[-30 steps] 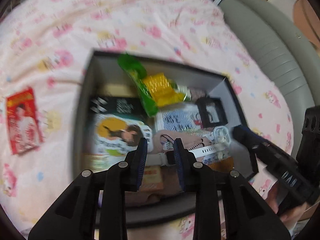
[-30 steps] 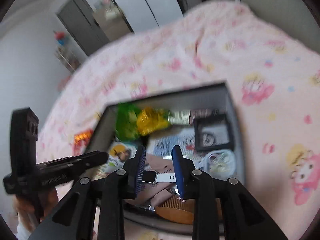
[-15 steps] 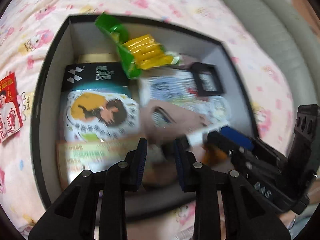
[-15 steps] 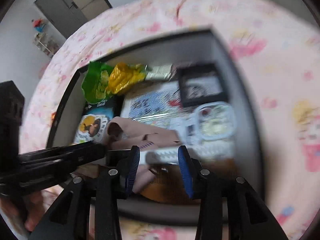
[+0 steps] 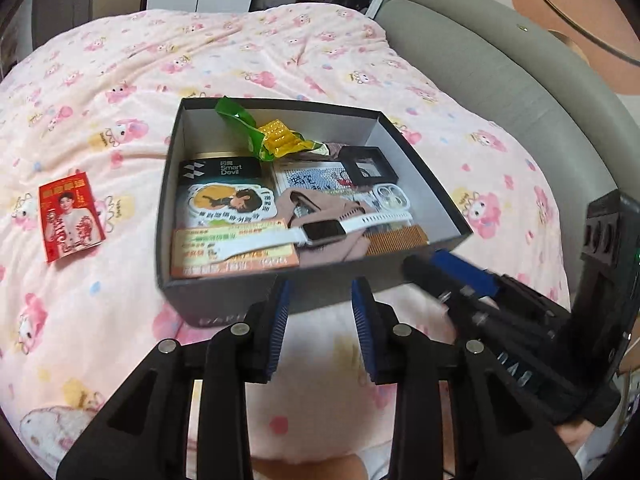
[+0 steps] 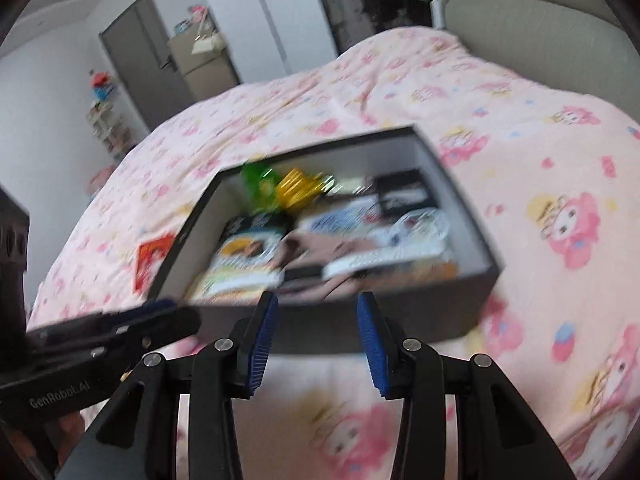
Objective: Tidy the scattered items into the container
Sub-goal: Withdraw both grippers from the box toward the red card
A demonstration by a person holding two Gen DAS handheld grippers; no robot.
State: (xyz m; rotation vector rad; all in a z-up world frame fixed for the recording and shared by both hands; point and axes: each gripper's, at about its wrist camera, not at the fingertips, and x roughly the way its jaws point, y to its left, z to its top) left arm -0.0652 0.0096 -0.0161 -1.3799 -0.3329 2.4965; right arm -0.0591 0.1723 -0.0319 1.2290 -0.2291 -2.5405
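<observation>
A dark box [image 5: 224, 300] with pale inner walls sits on the pink bedspread, holding several items. A white-strapped smartwatch [image 5: 320, 230] lies free on top of them, on a pink cloth [image 5: 320, 204]; the right wrist view shows the watch [image 6: 372, 258] blurred. Left of the box a red photo card [image 5: 70, 216] lies on the bedspread. My left gripper [image 5: 320, 292] hovers just before the box's near wall, its jaws opening with nothing between them. My right gripper [image 6: 316, 304] is beside it, open and empty, also short of the box [image 6: 400, 308].
A green and yellow snack packet [image 5: 276, 140], a black carton [image 5: 224, 168], a black frame [image 5: 368, 168] and a comb [image 5: 396, 238] lie in the box. A grey padded headboard [image 5: 500, 80] borders the bed on the right. A door and cabinet [image 6: 200, 60] stand behind the bed.
Both grippers have drawn back from over the box to in front of its near wall, with jaws wider. The white watch, earlier between the fingers, now lies in the box.
</observation>
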